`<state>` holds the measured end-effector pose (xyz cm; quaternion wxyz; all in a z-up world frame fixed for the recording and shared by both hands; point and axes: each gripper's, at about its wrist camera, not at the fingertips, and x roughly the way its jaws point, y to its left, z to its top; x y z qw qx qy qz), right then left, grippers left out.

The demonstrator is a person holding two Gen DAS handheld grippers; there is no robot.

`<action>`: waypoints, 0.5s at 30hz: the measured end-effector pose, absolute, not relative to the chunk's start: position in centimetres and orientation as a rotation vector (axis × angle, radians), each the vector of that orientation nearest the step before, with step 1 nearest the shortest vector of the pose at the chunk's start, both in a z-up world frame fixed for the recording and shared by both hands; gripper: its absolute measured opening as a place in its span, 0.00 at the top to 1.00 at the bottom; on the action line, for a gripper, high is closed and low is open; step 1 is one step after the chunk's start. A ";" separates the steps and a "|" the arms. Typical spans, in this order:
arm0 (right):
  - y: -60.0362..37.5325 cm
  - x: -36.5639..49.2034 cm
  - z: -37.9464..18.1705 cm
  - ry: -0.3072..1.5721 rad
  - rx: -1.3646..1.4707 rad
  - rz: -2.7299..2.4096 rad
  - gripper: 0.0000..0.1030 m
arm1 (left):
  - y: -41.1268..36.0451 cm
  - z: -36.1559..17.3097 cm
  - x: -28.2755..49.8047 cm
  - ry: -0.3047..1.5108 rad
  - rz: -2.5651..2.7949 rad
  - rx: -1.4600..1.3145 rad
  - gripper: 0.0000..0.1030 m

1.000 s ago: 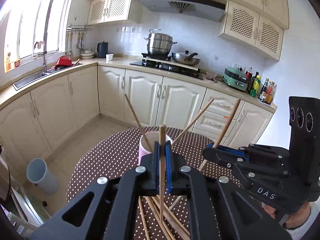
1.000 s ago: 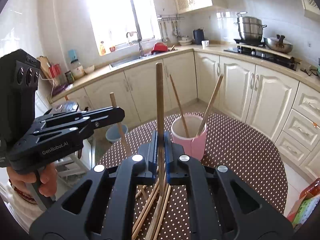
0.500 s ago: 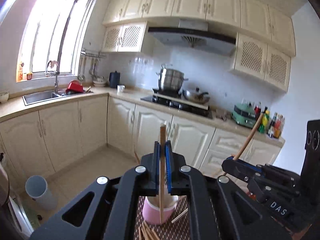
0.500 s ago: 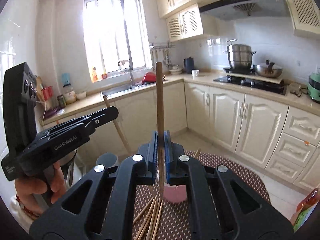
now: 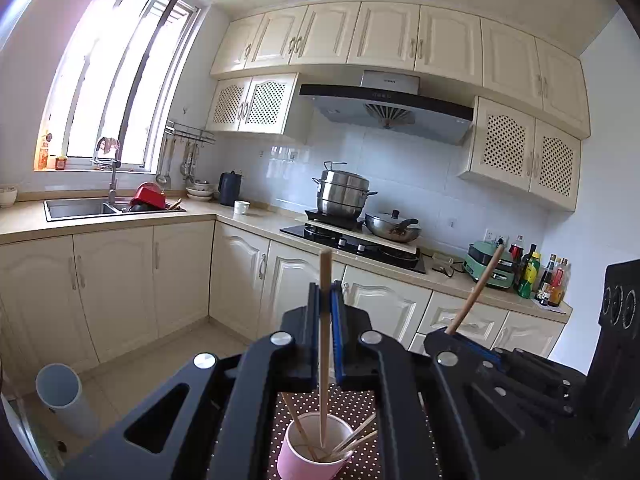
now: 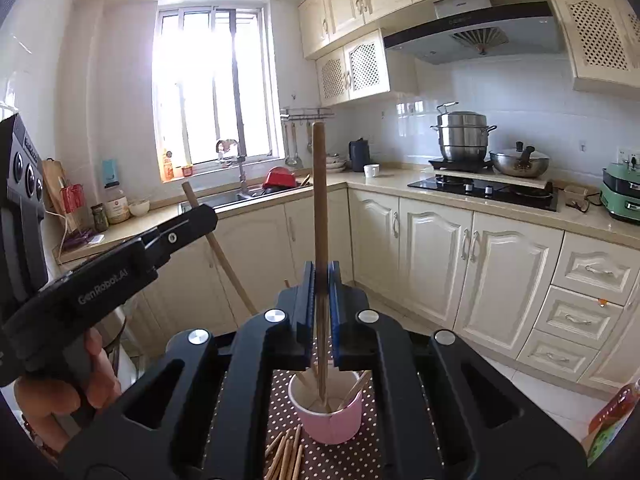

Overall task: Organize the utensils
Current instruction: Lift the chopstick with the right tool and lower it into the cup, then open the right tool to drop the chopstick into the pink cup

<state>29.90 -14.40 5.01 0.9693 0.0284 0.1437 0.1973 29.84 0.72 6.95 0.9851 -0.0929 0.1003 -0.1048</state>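
Left gripper (image 5: 325, 312) clamping one chopstick (image 5: 324, 360) upright — lower tip hanging inside the pink cup (image 5: 312, 460), over three or so sticks already leaning there. Cup standing on the dotted cloth (image 5: 360, 400). Right gripper (image 6: 320, 292) likewise pinching a second chopstick (image 6: 319, 208), near vertical, tip dipping into the same cup. Loose sticks (image 6: 286, 454) lying on the cloth just before the cup in the right view. A hand (image 6: 60, 392) gripping the left tool's handle at far left.
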 end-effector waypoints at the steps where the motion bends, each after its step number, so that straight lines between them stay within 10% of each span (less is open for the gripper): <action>1: -14.4 30.1 4.8 0.294 0.060 0.398 0.94 | 0.7 6.6 30.0 0.207 -0.210 -0.187 0.94; 15: -12.7 29.6 1.0 0.333 -0.010 0.394 0.93 | -0.4 0.8 30.5 0.290 -0.218 -0.134 0.94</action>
